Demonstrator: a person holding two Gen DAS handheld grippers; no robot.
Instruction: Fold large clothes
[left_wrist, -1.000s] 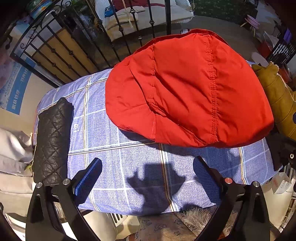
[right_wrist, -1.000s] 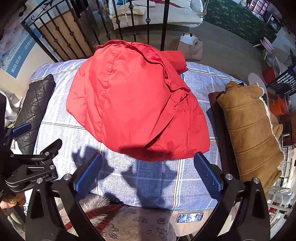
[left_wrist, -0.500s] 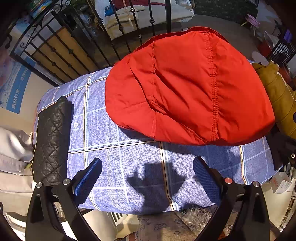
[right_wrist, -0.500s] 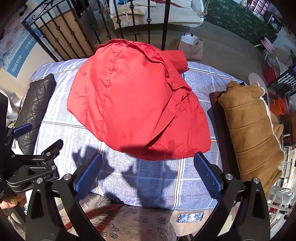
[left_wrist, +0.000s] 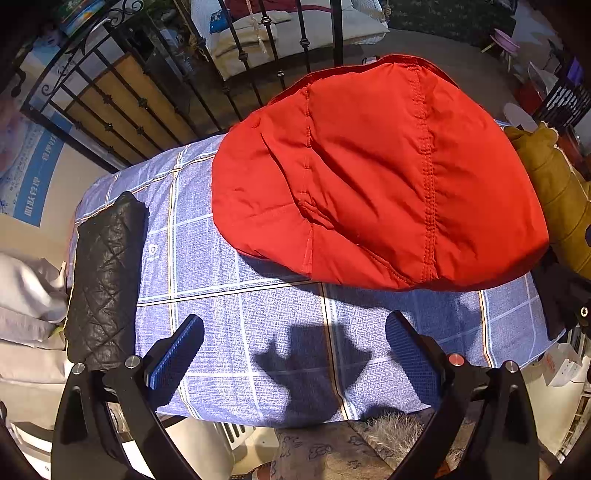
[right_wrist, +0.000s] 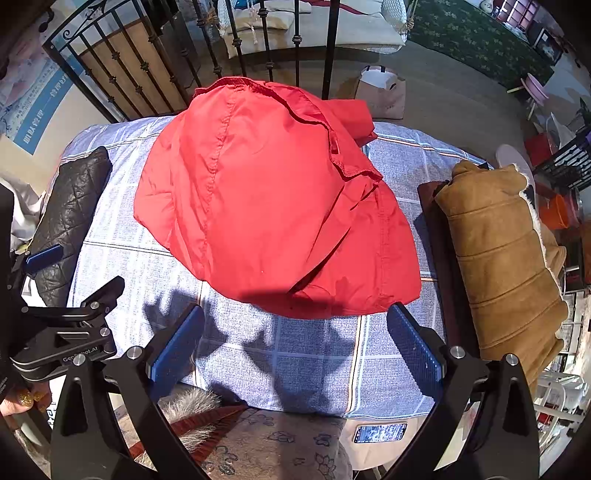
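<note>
A large red jacket (left_wrist: 376, 177) lies rumpled in the middle of a table covered with a blue checked cloth (left_wrist: 258, 325). It also shows in the right wrist view (right_wrist: 273, 199), with a loose flap folded over at its far right. My left gripper (left_wrist: 293, 354) is open and empty, held above the cloth near the table's front edge, short of the jacket's near hem. My right gripper (right_wrist: 293, 350) is open and empty, just in front of the jacket's near hem. The left gripper's body shows at the left of the right wrist view (right_wrist: 66, 332).
A folded black quilted jacket (left_wrist: 103, 277) lies along the table's left edge. A folded tan suede coat (right_wrist: 502, 258) lies on the right. A black iron railing (right_wrist: 236, 48) stands behind the table. A cushioned seat (right_wrist: 280, 443) is below the front edge.
The jacket has settled a little lower and flatter on the cloth. Both grippers have stayed open and nearly still.
</note>
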